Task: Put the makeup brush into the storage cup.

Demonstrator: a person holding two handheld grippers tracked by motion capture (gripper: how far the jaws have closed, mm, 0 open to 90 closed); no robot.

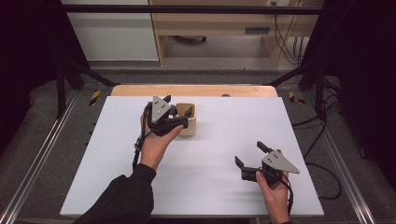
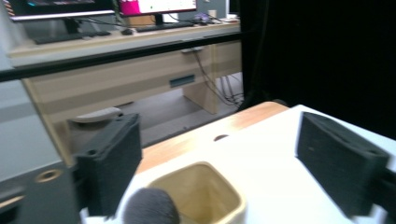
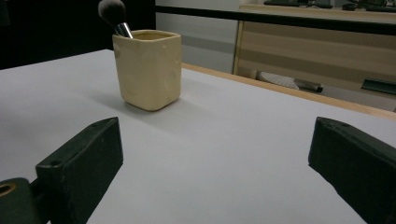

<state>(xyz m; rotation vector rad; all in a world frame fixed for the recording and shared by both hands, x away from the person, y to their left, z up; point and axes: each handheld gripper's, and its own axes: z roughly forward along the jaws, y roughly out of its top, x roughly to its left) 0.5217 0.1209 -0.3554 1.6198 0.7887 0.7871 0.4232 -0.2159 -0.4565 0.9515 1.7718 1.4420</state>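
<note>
While your left gripper (image 1: 180, 111) hangs released over the cream square ceramic cup (image 3: 147, 69), your right gripper (image 1: 251, 154) view shows the black-bristled makeup brush (image 3: 113, 15) standing inside; right jaws spread, empty.

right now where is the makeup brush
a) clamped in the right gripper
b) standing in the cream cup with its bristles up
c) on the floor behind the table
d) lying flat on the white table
b: the makeup brush stands in the cream cup, its dark bristle head poking up over the rim, while the right gripper sits open with bare table between its jaws.
</note>
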